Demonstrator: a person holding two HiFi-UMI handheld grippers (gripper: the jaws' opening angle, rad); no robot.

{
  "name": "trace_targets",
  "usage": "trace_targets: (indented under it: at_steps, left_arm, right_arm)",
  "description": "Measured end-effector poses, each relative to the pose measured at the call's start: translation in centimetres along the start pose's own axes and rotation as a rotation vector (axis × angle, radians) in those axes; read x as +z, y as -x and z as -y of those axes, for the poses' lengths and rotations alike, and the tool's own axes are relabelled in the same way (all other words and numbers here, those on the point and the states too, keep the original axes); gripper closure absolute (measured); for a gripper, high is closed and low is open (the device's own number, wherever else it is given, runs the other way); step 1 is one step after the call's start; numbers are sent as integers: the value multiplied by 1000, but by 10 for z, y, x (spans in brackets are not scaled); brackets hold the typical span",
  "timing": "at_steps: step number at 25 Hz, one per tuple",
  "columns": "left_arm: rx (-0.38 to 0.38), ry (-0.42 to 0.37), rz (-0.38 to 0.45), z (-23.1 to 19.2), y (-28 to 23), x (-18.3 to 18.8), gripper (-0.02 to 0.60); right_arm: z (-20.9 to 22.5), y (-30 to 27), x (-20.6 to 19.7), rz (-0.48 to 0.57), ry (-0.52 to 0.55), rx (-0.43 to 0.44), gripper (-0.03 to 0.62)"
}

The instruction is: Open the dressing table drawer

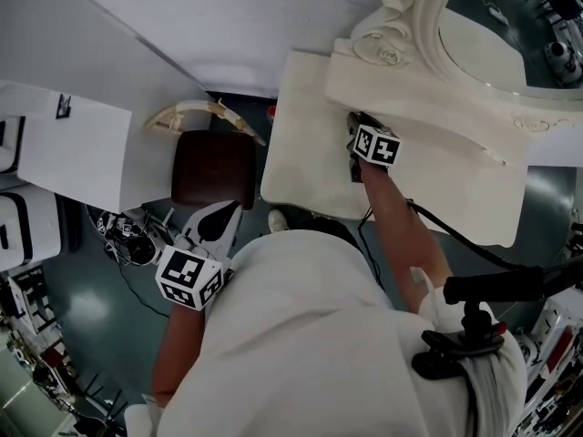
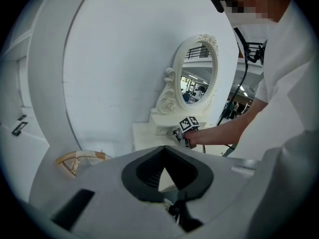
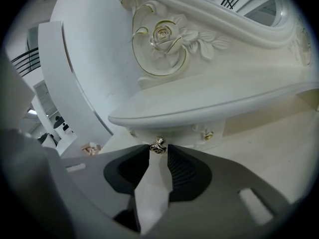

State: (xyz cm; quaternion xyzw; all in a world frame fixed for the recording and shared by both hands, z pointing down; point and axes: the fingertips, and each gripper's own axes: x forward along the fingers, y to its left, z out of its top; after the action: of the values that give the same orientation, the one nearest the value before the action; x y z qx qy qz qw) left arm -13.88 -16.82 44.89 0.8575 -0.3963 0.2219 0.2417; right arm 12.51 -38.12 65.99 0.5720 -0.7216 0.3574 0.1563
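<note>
R claw [image 3: 158,152]: jaws nearly together, clamped on small gold knob [image 3: 158,146] right at the tips; knob sits on drawer [image 3: 182,134] front, dead ahead of claw, tucked under overhanging shelf [image 3: 214,101] of dressing table [image 1: 301,153]; can't tell if drawer is out at all.

2nd knob [image 3: 208,135] just right of claw, clear of jaws; rose carving [image 3: 164,34] above claw; oval mirror [image 1: 510,25] further up and to claw's right; bare cream table top runs below and right of claw.

Head view: forearm [image 1: 401,226] stretched out behind R claw; black cable [image 1: 455,235] trails back from claw beside the arm.

L claw [image 2: 163,149]: jaw tips together, nothing between them; held low, well apart from dressing table, which is far ahead and slightly right of it; brown seat [image 1: 214,167] just ahead of L claw tips in head view; curved cream frame [image 2: 79,158] ahead-left of L claw, beyond seat; person in white top fills the space behind both claws.
</note>
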Motion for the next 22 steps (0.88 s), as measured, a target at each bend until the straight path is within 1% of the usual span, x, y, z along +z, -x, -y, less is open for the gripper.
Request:
trace_targets:
  at_steps: [2, 12, 22]
  left_arm:
    - [3, 5, 1, 1, 1, -1, 580]
    - [22, 14, 7, 1, 5, -3, 580]
    - [15, 15, 8, 4, 5, -6, 580]
  right_arm:
    - [-2, 1, -1, -1, 4, 1, 491]
    - [-7, 1, -6, -7, 19, 10, 497]
    - [-7, 7, -15, -20, 33, 5, 497]
